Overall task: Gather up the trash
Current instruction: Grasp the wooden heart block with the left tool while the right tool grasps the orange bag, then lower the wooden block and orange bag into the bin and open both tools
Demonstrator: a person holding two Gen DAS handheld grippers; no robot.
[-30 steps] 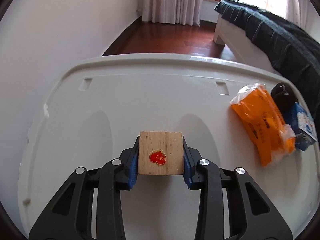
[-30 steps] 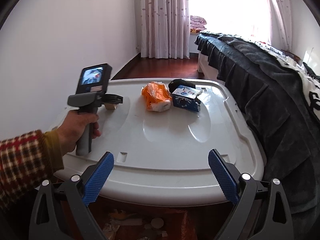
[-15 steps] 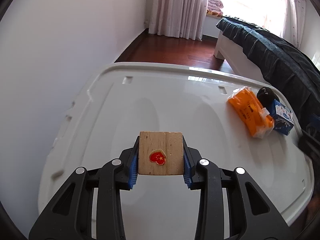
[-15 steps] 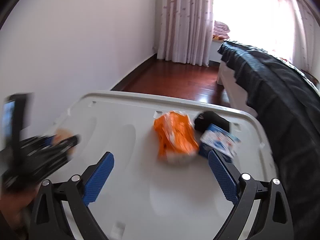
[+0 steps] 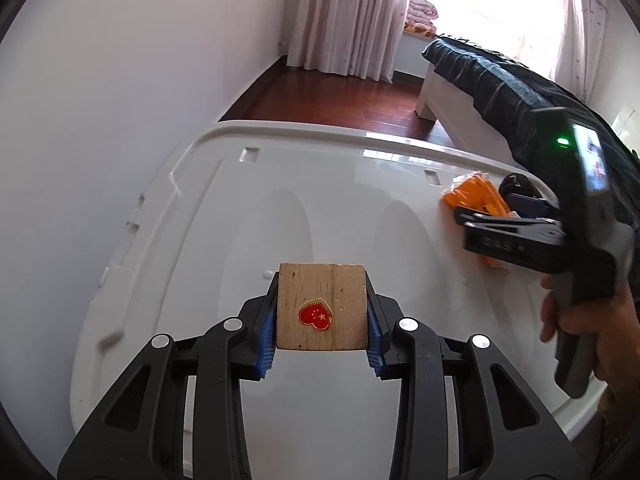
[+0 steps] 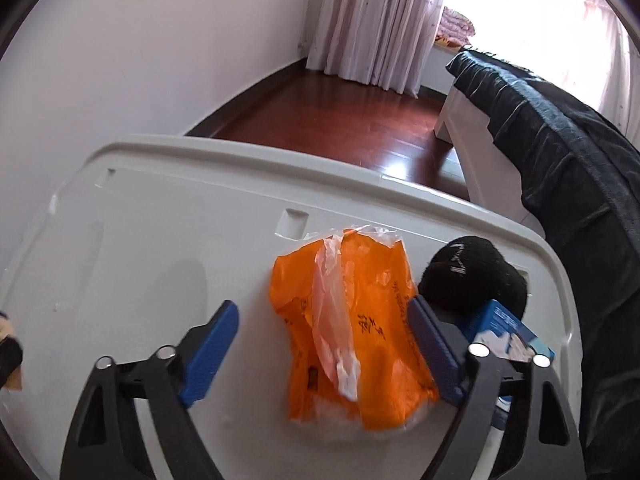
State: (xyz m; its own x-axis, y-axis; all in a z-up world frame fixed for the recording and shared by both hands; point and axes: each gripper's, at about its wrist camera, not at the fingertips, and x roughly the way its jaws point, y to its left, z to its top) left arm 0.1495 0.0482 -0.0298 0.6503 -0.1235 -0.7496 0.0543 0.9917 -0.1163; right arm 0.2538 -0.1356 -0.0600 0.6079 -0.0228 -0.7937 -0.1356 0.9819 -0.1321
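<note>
Left gripper: my jaws are squeezed tight on a wood block, one blue pad on each side.
Wood block: it has a red heart sticker on the face I can see, and it is held up over the white table.
Right gripper: my jaws are wide open, and they hold nothing.
Orange bag: it lies on the table between my open right jaws; the right pad looks like it touches the bag, the left pad is apart from it.
Black thing: it sits at 2 o'clock from the bag, just beside it.
Blue box: it sits at 3 o'clock from the bag, partly hidden behind my right jaw.
Bed: it stands past the table at 2 o'clock with a dark blanket on it.
</note>
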